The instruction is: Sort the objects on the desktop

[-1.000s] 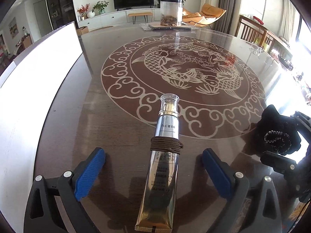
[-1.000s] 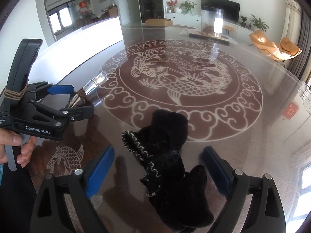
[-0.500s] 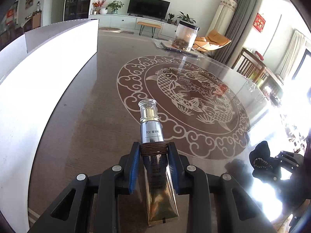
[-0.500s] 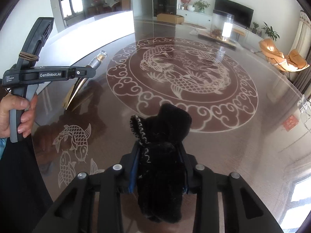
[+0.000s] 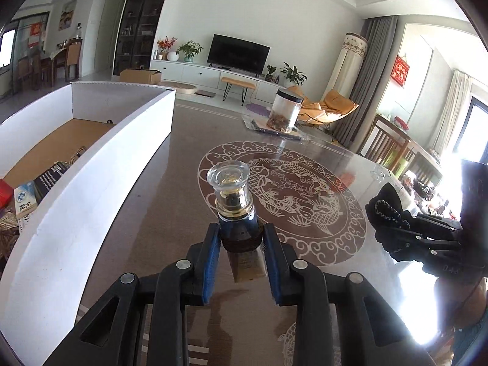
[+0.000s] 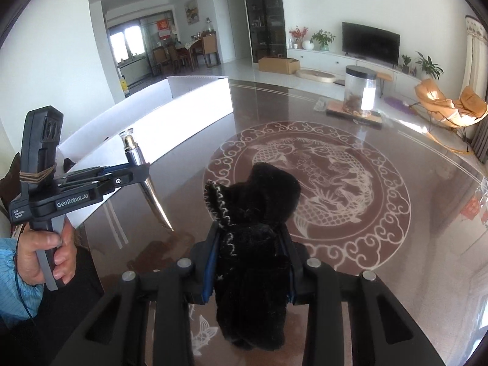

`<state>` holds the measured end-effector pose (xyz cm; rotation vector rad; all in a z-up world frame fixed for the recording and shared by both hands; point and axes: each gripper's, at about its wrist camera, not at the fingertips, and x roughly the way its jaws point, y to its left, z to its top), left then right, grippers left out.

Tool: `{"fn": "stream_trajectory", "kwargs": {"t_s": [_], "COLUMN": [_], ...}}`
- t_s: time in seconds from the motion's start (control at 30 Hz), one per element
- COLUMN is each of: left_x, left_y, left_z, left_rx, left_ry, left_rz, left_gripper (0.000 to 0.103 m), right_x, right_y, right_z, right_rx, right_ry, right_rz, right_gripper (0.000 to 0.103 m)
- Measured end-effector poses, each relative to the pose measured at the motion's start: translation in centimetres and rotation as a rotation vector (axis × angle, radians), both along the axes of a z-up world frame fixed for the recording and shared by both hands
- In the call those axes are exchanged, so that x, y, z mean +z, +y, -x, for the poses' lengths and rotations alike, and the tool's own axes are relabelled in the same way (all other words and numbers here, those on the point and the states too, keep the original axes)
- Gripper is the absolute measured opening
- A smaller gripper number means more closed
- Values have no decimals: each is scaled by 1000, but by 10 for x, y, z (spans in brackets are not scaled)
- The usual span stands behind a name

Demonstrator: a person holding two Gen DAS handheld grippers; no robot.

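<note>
A: Your left gripper has its blue pads clamped on the metallic tube, glassy round cap tipped up, clear of the glossy brown table.

B: And your right gripper is squeezed tight on the fuzzy black glove, white stitching along its cuff.

A: White box sits at nine o'clock from the tube, cardboard floor, packets inside.

B: Carved fish medallion at twelve o'clock, beyond the glove.
</note>
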<state>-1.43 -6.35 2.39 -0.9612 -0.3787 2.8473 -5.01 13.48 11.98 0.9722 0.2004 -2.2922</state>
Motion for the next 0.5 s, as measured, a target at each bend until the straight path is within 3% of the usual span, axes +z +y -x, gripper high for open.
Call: {"fn": "stream_trajectory", "kwargs": {"t_s": [0.17, 0.3, 0.5], "left_x": [49, 84, 106], "left_y": [-46, -93, -168], "left_z": [-48, -76, -76], "left_rx": [126, 190, 243], "left_ry": [134, 167, 0], "left_rz": [-18, 2, 96], "left_gripper": [28, 28, 28], "right_x": [33, 63, 97], "right_y": [-50, -103, -202], "right_z": [3, 3, -6], "right_rx": [90, 190, 377], "right_ry": [73, 102, 97], "right_rz": [48, 105, 205], "right_gripper": [35, 35, 35]}}
